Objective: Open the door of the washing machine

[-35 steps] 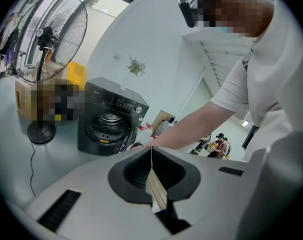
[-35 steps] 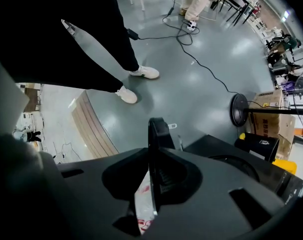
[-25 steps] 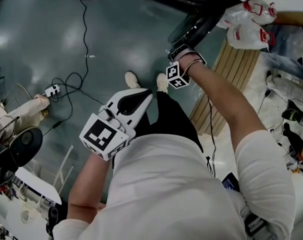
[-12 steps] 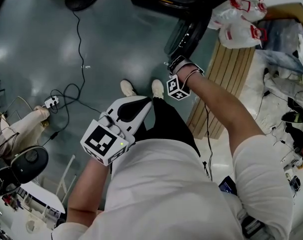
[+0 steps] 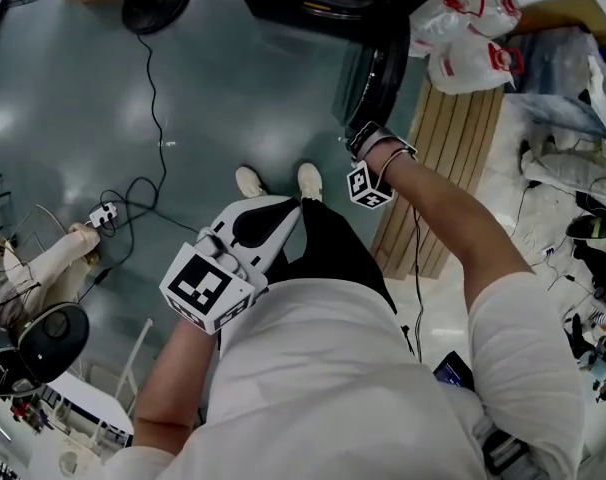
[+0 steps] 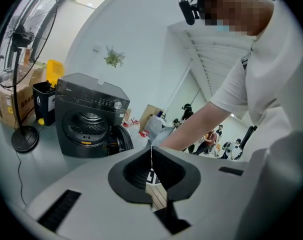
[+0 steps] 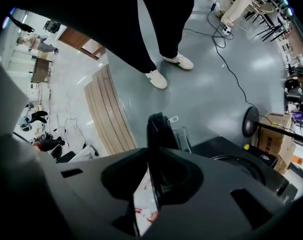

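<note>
R gripper [image 7: 152, 153]: jaws have just been opening. The dark rim of the door [image 7: 159, 129] is seen between them and, as far as the view allows, appears pinched at the tips. The gripper is pointed steeply down at upper centre of the head view, marker cube turned toward the camera.

The door is swung open and seen edge-on, standing out from the front of the washing machine [image 7: 226, 151]. The machine is found at lower right of the R gripper view and along the top edge of the head view. In the L gripper view it is placed left of centre, w/ the drum opening exposed and the door hanging at its lower right.

L gripper [image 6: 151, 156]: jaws pressed together, nothing between them. It is held in front of the person's body, lower left of centre in the head view, well apart from the machine.

A slatted wooden platform [image 5: 463, 148] is seen just right of the door, w/ white plastic bags [image 5: 463, 43] at its top end. White shoes [image 5: 250, 181] are planted on the grey floor [image 5: 233, 88] at centre. A black cable [image 5: 153, 88] is trailed down the left side, and a fan [image 6: 24, 139] is stood at far left of the L gripper view.
</note>
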Demonstrator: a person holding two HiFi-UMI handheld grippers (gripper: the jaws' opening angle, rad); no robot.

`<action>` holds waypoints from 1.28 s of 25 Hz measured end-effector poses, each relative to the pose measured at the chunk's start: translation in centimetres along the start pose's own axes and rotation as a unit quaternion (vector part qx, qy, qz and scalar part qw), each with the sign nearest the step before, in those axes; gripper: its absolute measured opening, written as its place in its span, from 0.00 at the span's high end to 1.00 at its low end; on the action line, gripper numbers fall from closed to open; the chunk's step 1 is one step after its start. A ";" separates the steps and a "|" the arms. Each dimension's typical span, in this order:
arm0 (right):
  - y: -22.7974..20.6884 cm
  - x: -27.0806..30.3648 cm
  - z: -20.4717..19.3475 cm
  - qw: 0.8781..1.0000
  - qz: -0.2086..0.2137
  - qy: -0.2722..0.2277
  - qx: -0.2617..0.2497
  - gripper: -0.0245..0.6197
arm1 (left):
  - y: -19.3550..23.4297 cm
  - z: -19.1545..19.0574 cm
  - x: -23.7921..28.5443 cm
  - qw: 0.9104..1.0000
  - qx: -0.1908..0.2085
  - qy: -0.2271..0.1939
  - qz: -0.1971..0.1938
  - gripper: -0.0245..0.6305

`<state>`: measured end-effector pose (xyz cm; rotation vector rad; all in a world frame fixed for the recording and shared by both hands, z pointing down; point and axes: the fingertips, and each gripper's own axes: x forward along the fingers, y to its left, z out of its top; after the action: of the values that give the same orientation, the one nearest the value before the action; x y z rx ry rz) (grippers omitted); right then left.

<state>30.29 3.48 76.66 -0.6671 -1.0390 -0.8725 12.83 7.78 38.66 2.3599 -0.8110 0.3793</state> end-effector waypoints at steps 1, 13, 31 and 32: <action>0.5 0.1 -0.2 1.000 0.001 0.001 0.002 0.84 | -0.2 0.0 0.1 1.000 0.001 0.000 -0.001 0.93; 1.3 0.2 -0.6 0.999 -0.003 -0.008 0.033 0.83 | -1.0 0.3 0.3 1.000 0.011 0.004 -0.003 0.93; 1.3 0.0 -0.5 0.999 0.004 -0.020 0.049 0.82 | -0.8 0.1 -0.5 1.000 0.012 0.005 0.006 0.93; 1.2 -0.1 -0.5 0.998 0.005 -0.023 0.052 0.82 | -0.8 0.0 -0.5 1.000 0.012 0.004 0.006 0.93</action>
<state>31.52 3.77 76.27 -0.6071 -1.1130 -0.7917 12.92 8.53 38.05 2.3743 -0.8212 0.4054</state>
